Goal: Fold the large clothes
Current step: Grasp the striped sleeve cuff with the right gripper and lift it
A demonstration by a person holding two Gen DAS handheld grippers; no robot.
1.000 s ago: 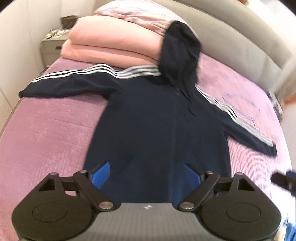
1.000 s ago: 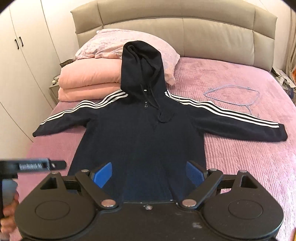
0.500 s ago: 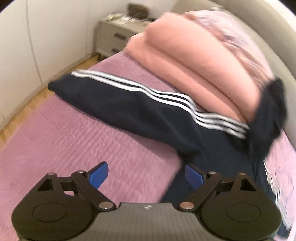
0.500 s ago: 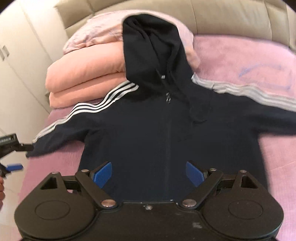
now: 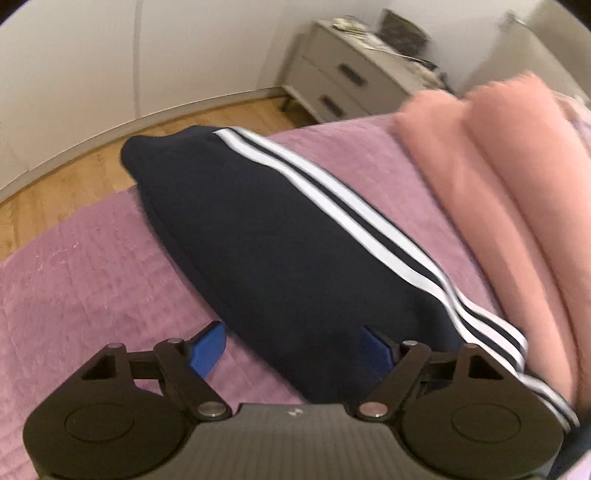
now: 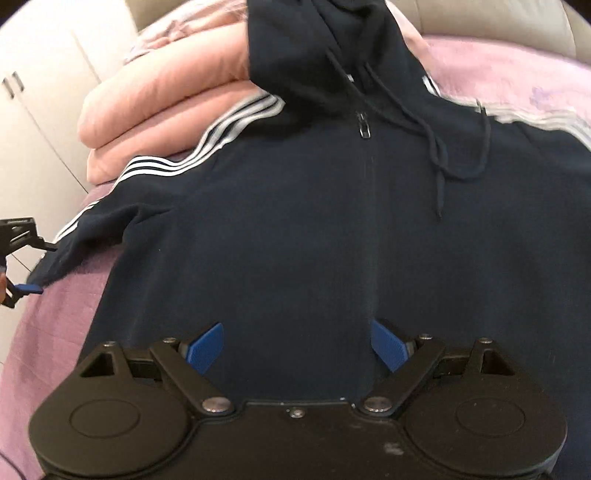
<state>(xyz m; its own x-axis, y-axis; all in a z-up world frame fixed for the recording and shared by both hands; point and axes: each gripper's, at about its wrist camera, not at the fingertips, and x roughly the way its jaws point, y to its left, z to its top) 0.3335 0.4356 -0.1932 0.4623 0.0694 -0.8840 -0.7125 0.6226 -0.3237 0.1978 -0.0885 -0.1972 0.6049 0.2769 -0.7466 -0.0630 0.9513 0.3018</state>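
Note:
A dark navy zip hoodie (image 6: 332, 221) with white sleeve stripes lies face up on the purple bed cover. Its left sleeve (image 5: 280, 236) stretches toward the bed's edge, cuff at the far end. My left gripper (image 5: 291, 349) is open, low over that sleeve near its upper part, blue fingertips either side of the fabric. It also shows at the left edge of the right wrist view (image 6: 22, 258). My right gripper (image 6: 295, 345) is open and empty, close above the hoodie's chest below the zip pull (image 6: 364, 127). The hood (image 6: 317, 48) rests up on the pillows.
Folded pink quilts (image 5: 517, 206) lie against the sleeve's far side. A grey nightstand (image 5: 351, 85) and wooden floor (image 5: 74, 173) lie beyond the bed's edge (image 5: 55, 243). White wardrobe doors (image 6: 33, 122) stand at the left. The headboard (image 6: 498, 18) is behind.
My left gripper swung left from the hoodie's body and closed in over the left sleeve. My right gripper moved forward and lower over the chest. Both stayed open.

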